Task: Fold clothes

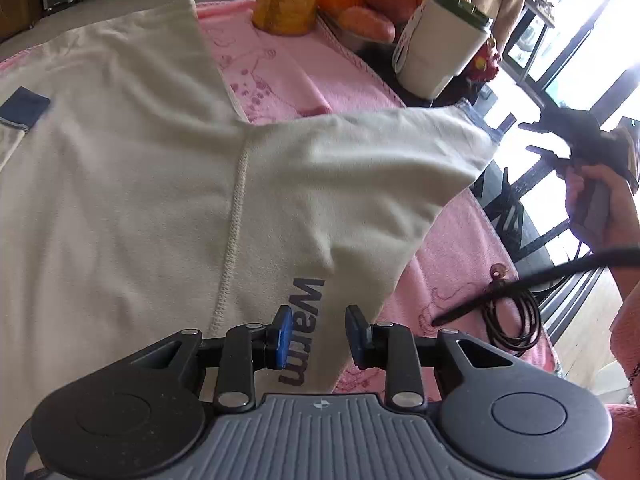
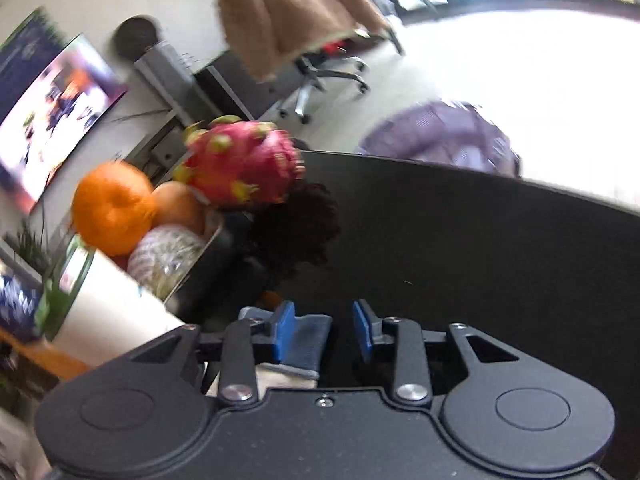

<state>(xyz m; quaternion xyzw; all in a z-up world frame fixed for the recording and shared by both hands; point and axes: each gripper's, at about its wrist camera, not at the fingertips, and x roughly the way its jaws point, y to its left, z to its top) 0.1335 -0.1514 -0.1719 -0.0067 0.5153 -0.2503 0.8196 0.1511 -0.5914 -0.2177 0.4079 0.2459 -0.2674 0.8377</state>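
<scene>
Cream shirt (image 1: 168, 184) is spread over a pink towel (image 1: 280, 76) on the table. Its printed fold lies between the left gripper (image 1: 318, 340) pads, untouched; the right gripper (image 2: 324, 330) is released, the blue cuff (image 2: 308, 340) resting against one pad.

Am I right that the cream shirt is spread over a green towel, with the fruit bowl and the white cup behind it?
Not quite: the towel under the cream shirt is pink, as the left wrist view shows. The fruit bowl and white cup do stand behind it.
</scene>
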